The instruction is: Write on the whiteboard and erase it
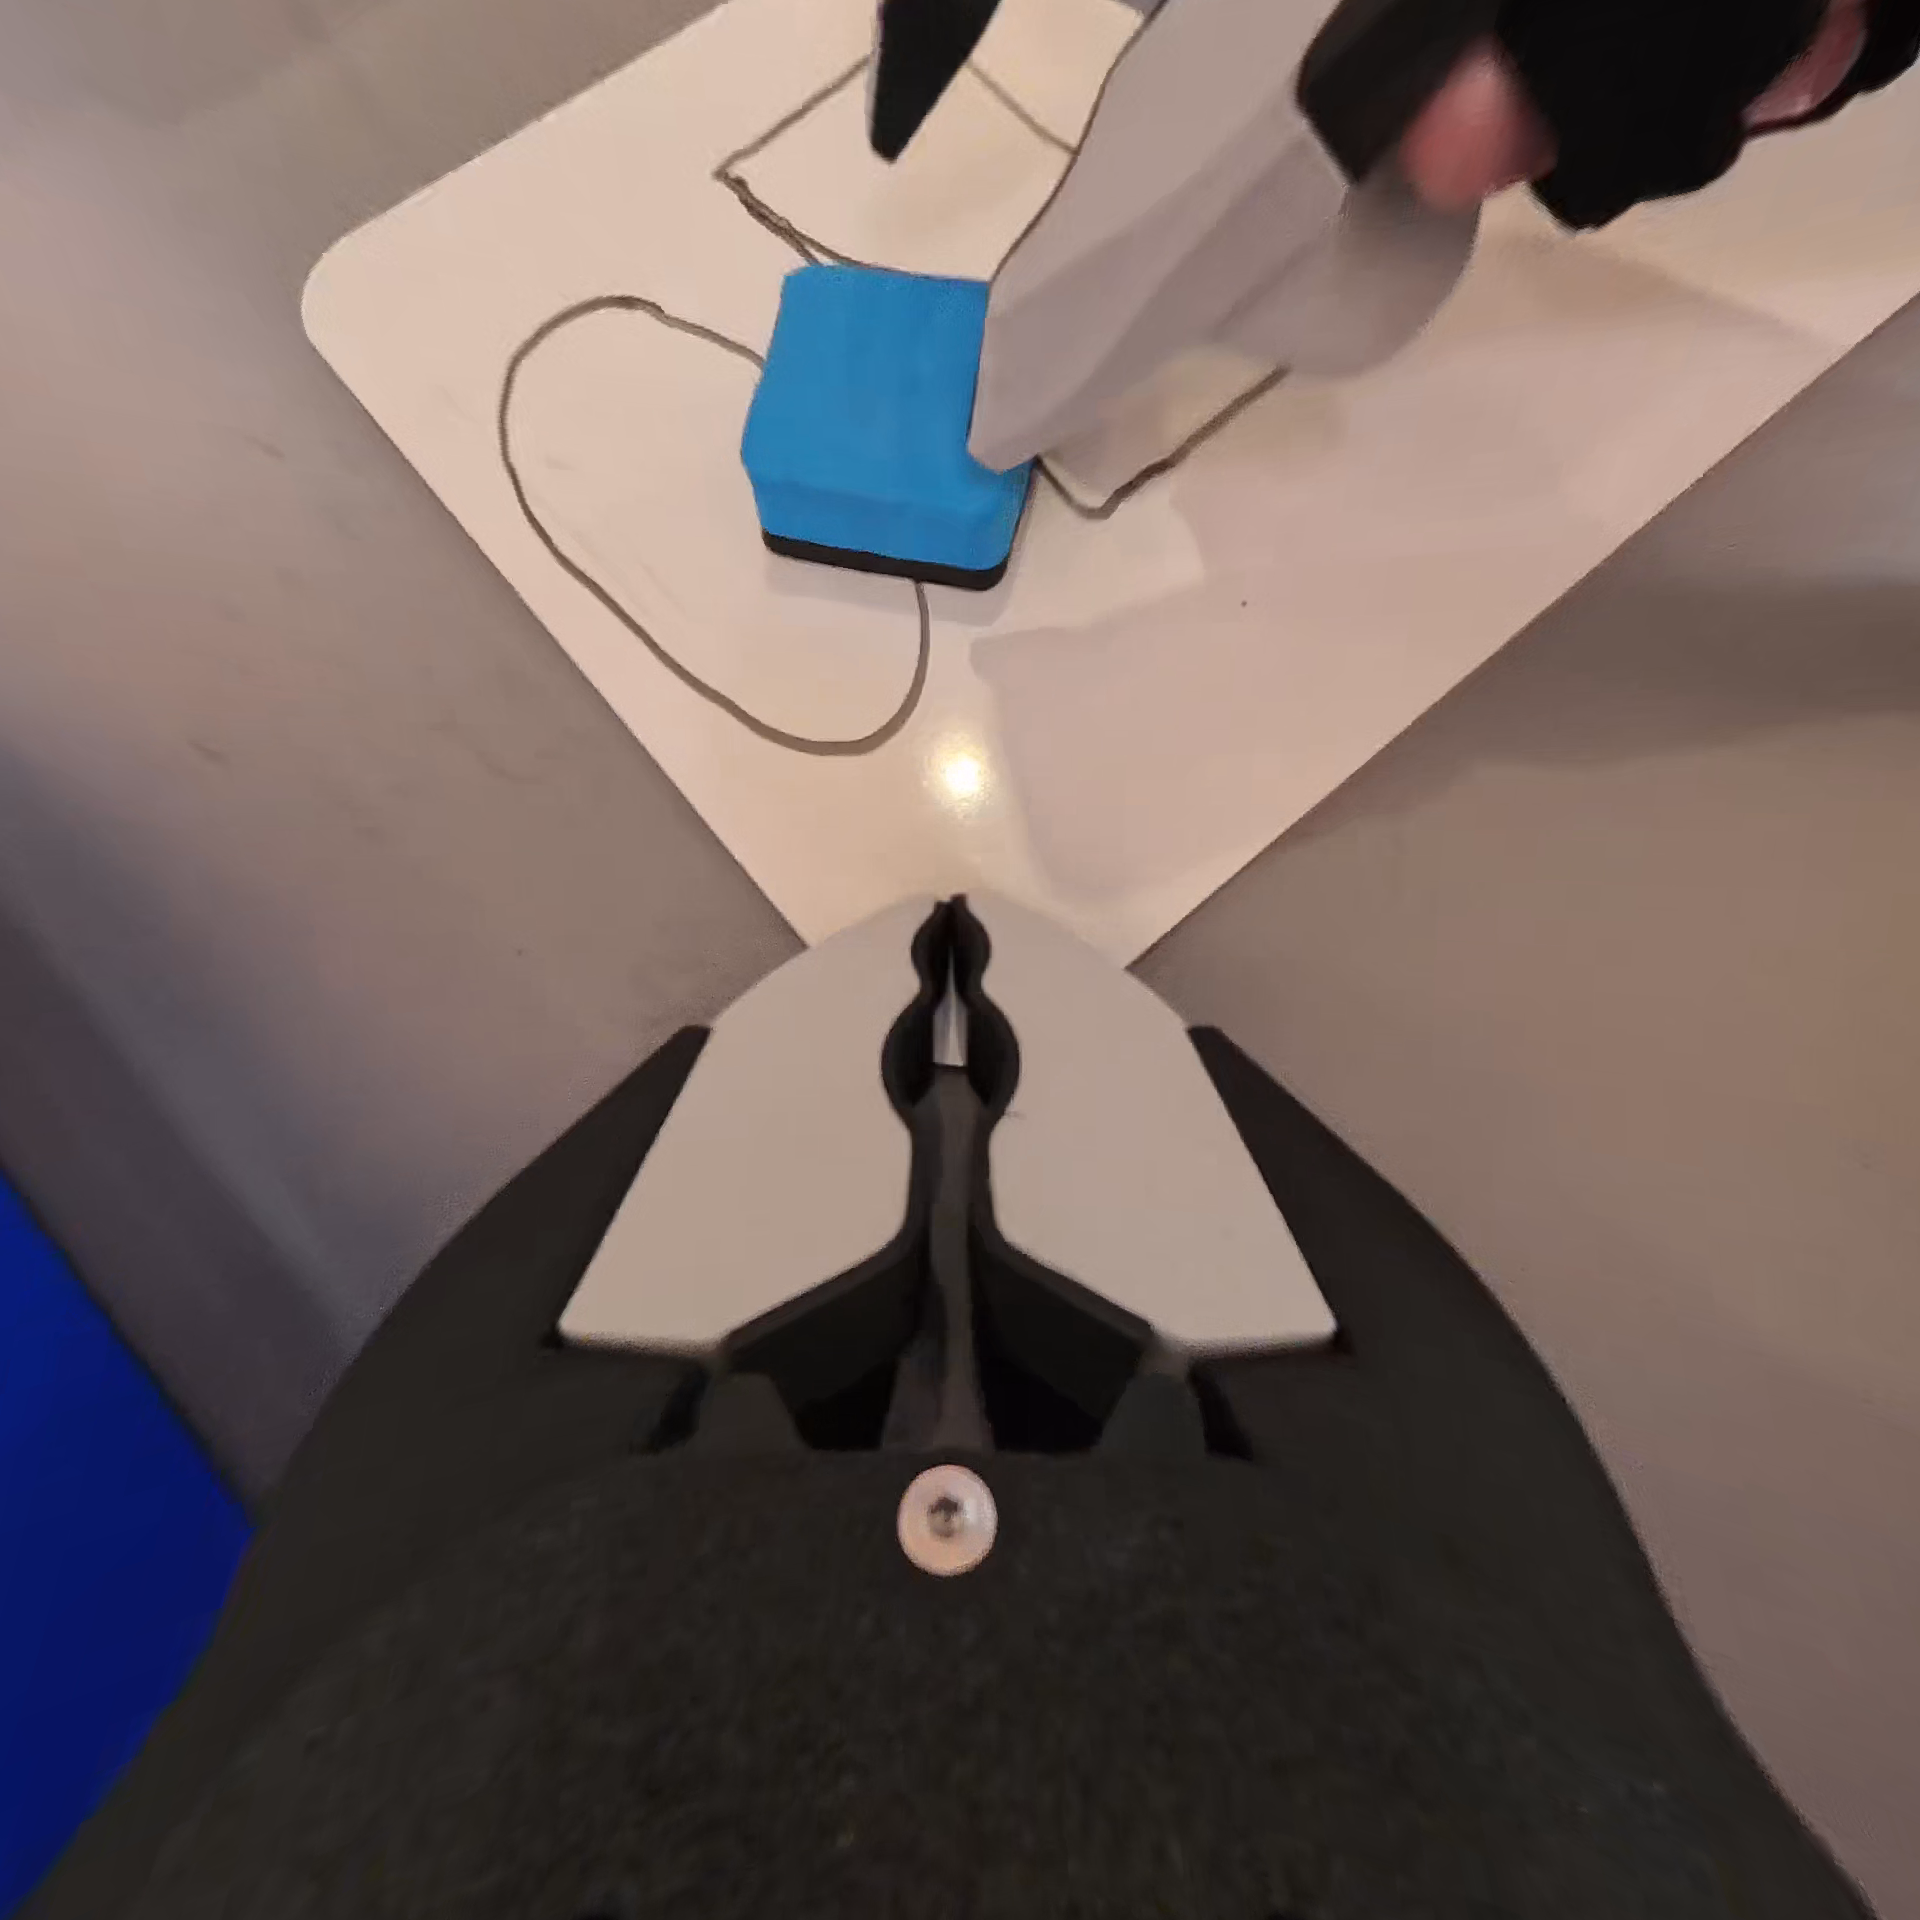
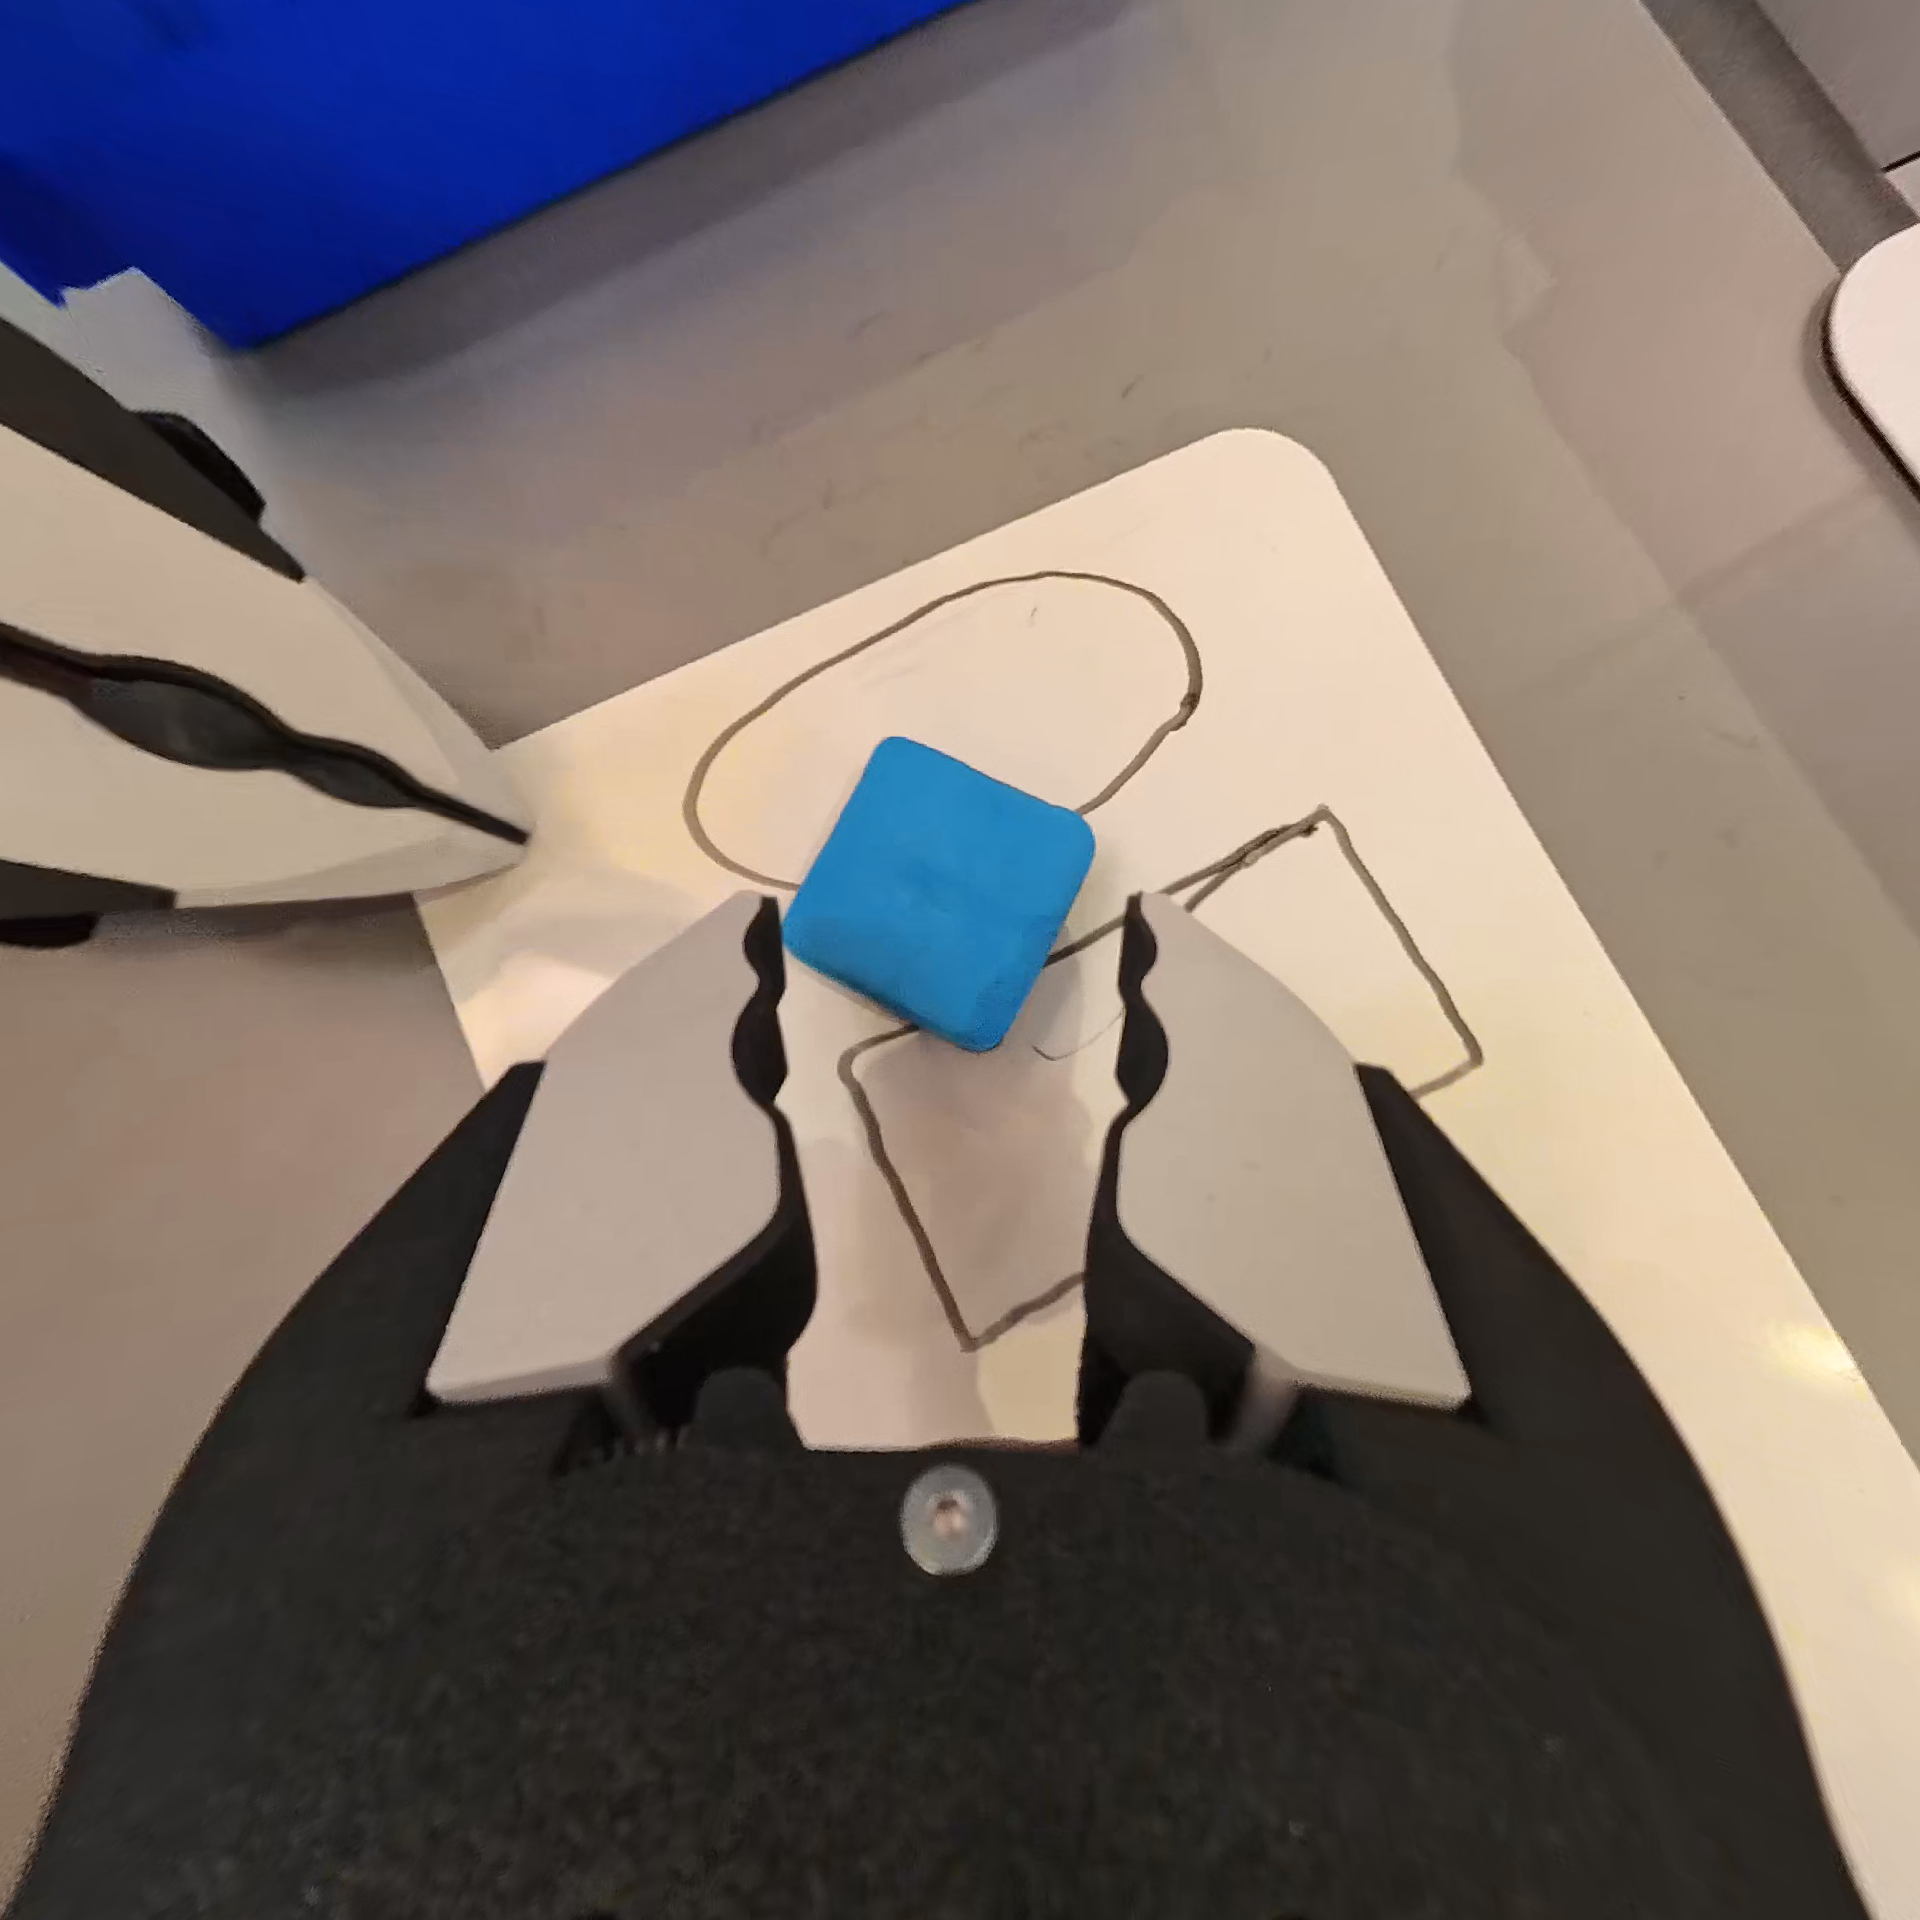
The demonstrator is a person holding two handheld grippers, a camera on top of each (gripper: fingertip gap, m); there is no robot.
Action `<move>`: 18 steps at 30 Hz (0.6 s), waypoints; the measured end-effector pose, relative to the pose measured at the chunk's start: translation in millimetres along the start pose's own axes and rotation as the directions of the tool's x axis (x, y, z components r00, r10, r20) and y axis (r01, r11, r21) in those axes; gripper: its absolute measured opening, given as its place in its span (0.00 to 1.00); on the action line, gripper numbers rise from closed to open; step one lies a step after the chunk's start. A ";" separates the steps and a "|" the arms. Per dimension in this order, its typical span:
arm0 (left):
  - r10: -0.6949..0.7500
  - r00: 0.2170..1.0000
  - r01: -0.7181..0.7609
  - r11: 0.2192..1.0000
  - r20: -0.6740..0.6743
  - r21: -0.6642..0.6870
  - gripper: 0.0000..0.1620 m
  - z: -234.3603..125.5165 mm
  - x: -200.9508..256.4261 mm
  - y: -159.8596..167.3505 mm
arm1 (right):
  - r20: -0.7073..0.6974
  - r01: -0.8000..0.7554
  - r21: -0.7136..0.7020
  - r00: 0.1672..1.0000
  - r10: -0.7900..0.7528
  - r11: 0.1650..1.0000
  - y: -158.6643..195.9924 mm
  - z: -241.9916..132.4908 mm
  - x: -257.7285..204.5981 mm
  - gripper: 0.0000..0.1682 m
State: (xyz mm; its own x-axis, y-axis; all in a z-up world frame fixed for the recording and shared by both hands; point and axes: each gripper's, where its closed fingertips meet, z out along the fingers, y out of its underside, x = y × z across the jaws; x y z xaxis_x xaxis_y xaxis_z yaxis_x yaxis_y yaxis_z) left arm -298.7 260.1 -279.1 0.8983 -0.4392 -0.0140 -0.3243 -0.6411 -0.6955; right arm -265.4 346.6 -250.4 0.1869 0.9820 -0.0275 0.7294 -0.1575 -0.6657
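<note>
A white whiteboard [image 1: 1247,675] lies on the grey table and bears a drawn oval [image 2: 935,665] and a drawn rectangle [image 2: 1299,1039]. A blue eraser [image 2: 935,883] with a black felt base sits on the board, where the two drawings meet; it also shows in the left wrist view [image 1: 862,416]. My right gripper [image 2: 951,914] is open and straddles the eraser's near part, with a gap at the right pad. One of its fingers [image 1: 1091,343] covers the eraser's right side. My left gripper [image 1: 954,909] is shut with nothing in it, over the board's near corner; it also shows in the right wrist view [image 2: 499,831].
A blue bin [image 2: 416,125] stands beyond the board. A second white board [image 2: 1881,343] lies at the far right edge. A gloved hand [image 1: 1610,94] holds the right gripper. Grey table [image 1: 312,727] surrounds the board.
</note>
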 end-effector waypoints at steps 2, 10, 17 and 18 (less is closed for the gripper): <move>-0.029 0.999 0.029 1.000 -0.021 -0.004 0.00 -0.2 2.7 0.1 | 0.000 0.005 -0.029 1.000 -0.005 1.000 1.3 5.2 -0.6 0.37; -0.037 0.999 0.037 0.999 0.002 -0.025 0.00 0.0 4.1 0.7 | 0.021 0.047 -0.143 0.999 -0.045 0.989 1.9 24.7 1.5 0.33; -0.093 0.995 0.093 0.996 -0.032 -0.008 0.00 0.0 1.9 0.2 | 0.061 0.137 -0.184 0.990 -0.128 0.973 -16.2 39.5 -6.7 0.32; -0.097 0.995 0.097 0.995 -0.030 -0.009 0.00 -0.2 0.9 0.5 | 0.076 0.138 -0.188 0.989 -0.126 0.972 -18.3 42.0 -9.5 0.32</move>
State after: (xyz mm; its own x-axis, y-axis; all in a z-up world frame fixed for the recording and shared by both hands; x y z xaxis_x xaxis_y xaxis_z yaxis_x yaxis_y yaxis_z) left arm -298.1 259.3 -279.4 0.9162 -0.3935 0.0755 -0.2380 -0.6862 -0.6874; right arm -308.1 344.6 -269.2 0.0433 0.9991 -0.0002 0.8590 -0.0374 -0.5106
